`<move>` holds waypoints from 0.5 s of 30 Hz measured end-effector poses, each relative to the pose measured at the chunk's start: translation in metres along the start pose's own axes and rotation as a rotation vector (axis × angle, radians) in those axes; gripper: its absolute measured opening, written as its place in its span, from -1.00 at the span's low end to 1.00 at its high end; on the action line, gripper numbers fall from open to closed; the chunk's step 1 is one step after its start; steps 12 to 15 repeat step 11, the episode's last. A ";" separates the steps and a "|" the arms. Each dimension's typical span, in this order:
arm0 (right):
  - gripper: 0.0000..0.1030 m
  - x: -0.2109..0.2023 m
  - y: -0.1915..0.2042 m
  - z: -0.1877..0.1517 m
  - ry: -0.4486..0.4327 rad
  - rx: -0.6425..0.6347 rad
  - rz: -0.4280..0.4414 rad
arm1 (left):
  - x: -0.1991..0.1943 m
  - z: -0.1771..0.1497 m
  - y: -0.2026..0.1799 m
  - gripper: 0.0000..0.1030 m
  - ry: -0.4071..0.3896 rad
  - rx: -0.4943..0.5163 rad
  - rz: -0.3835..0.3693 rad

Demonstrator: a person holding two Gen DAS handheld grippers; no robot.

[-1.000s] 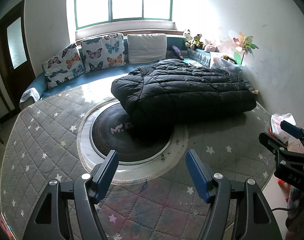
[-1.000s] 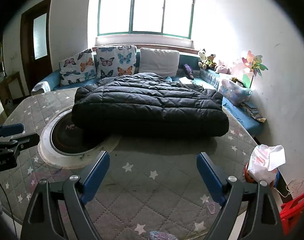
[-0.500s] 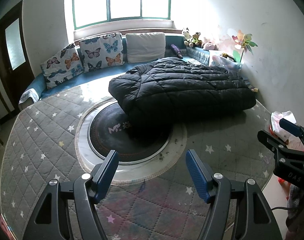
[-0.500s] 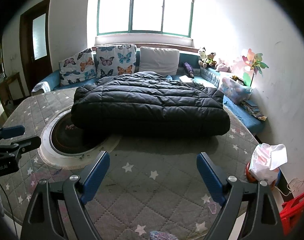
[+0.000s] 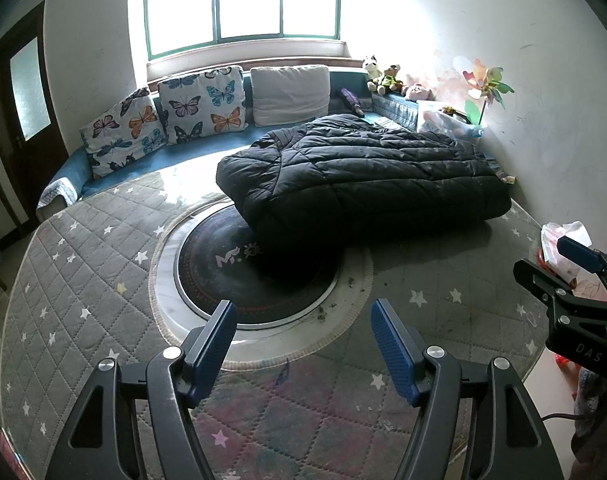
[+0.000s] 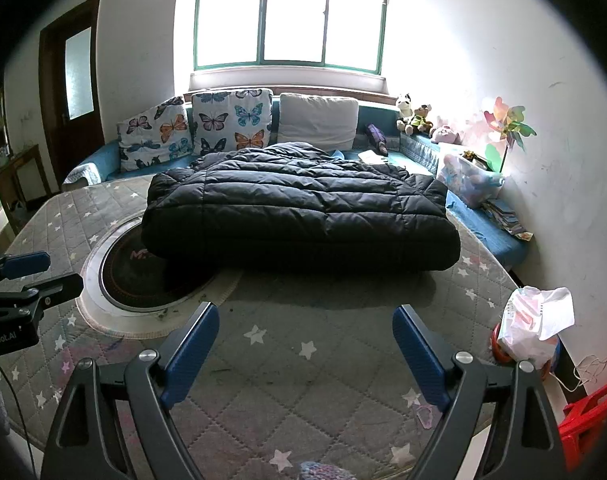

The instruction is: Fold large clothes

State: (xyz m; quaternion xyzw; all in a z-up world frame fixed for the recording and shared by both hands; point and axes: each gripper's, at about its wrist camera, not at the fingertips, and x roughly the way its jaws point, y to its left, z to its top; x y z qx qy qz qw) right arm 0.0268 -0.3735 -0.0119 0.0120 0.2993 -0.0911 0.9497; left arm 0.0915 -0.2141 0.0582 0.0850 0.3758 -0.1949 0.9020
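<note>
- Black puffer jacket (image 5: 363,176) lay bundled well beyond both sets of fingers.
- Left gripper (image 5: 303,344) and right gripper (image 6: 305,346) gaped, empty.
- Best to pinch hem corners first.

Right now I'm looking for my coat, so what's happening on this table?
A black puffer jacket lies folded into a thick bundle on the star-quilted table, partly over the round dark insert. A person holds both claws above the near edge: left claw and right claw stand open and empty, touching nothing.
</note>
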 end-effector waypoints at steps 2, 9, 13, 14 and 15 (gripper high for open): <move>0.87 0.001 0.001 0.000 0.003 0.000 0.004 | 0.000 0.000 0.000 0.42 0.001 0.000 -0.001; 0.87 0.001 0.004 -0.001 0.005 0.002 0.005 | -0.003 -0.002 -0.003 0.42 -0.028 0.015 0.004; 0.87 0.001 0.004 -0.001 0.005 0.004 0.005 | -0.002 -0.001 -0.004 0.42 -0.027 0.018 -0.005; 0.87 0.001 0.004 -0.001 0.005 0.004 0.005 | -0.002 -0.001 -0.004 0.42 -0.027 0.018 -0.005; 0.87 0.001 0.004 -0.001 0.005 0.004 0.005 | -0.002 -0.001 -0.004 0.42 -0.027 0.018 -0.005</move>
